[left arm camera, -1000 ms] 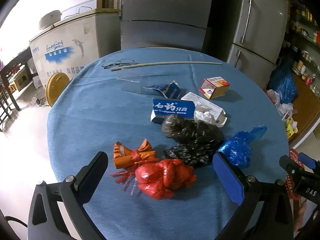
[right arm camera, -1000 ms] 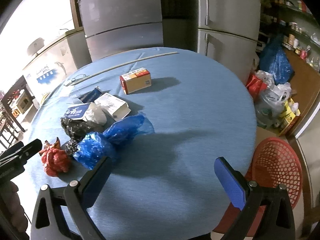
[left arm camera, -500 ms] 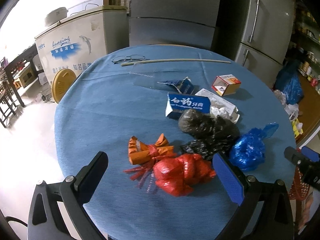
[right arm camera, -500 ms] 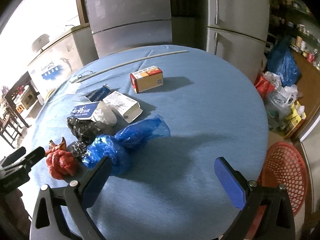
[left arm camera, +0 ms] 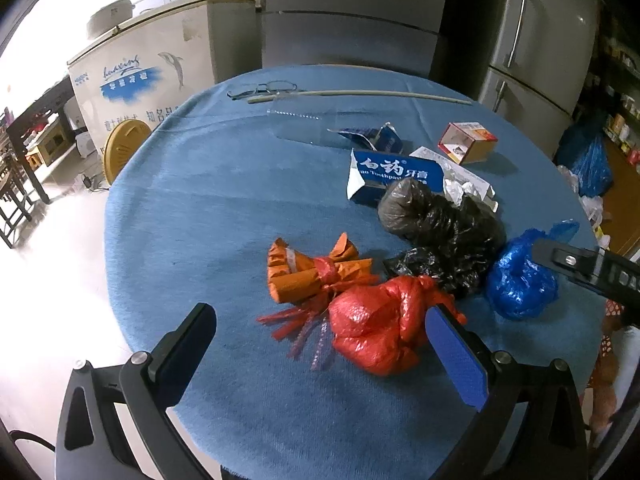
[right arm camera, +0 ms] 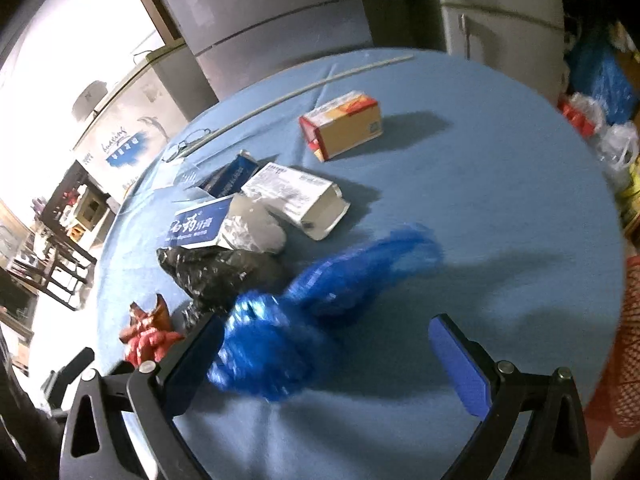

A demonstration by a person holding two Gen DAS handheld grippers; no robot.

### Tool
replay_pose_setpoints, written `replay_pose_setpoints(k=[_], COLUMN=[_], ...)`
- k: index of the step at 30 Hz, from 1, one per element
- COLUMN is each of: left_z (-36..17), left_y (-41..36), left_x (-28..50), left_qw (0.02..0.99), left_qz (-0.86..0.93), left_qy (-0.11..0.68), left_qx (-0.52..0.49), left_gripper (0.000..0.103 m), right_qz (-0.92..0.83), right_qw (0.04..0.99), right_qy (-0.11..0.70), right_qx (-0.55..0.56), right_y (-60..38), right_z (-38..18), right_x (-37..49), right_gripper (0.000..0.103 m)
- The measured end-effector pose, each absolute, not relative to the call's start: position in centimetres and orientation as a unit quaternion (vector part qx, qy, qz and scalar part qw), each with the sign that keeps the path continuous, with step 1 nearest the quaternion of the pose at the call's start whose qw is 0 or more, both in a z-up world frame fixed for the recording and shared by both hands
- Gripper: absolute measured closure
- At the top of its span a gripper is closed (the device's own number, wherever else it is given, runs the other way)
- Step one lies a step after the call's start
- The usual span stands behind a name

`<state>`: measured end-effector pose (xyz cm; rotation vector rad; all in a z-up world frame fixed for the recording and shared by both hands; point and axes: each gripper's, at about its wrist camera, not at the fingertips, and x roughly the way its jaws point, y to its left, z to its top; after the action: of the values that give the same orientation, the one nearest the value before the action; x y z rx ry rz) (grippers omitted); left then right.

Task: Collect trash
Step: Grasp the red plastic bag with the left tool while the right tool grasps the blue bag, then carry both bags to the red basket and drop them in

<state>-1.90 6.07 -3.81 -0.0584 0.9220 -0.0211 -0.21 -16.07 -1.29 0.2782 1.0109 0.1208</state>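
Left gripper [left arm camera: 320,344] low over the round blue-clothed table [left arm camera: 200,200], fingers spread wide, empty, crumpled red plastic bag [left arm camera: 376,332] just inside the right finger. Right gripper [right arm camera: 326,356] likewise wide apart, gripping nothing, crumpled blue plastic bag [right arm camera: 280,344] against its left finger. Counted: four knotted bags toward 6 o'clock, three cardboard boxes toward 12.

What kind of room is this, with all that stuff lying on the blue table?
Probably a home kitchen or dining area that doubles as storage. A tall grey fridge and a white chest freezer stand behind the round table, and shelves of jars and packets line the right wall.
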Motion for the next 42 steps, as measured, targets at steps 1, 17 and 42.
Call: replay_pose_setpoints(k=[1, 17, 42], left_z=[-4.0, -5.8, -4.6], left_y=[5.8, 4.9, 1.1], left_x=[-1.6, 0.5, 0.2], left_qw=[0.894, 0.88, 0.87], left_qz=[-0.012, -0.069, -0.106], left_qy=[0.447, 0.465, 0.48], left_qx=[-0.027, -0.065, -0.045], left_gripper=[0.0, 0.007, 0.061], right_qz=[0.056, 0.091, 0.089], right_qw=[0.859, 0.849, 0.848], right_qy=[0.49, 0.483, 0.47], right_qx=[0.137, 0.196, 0.228], right_y=[-15.8, -18.7, -23.1], right_z=[-2.0, -2.2, -2.3], right_x=[0.4, -0.7, -2.6], right_gripper=[0.0, 0.04, 0.04])
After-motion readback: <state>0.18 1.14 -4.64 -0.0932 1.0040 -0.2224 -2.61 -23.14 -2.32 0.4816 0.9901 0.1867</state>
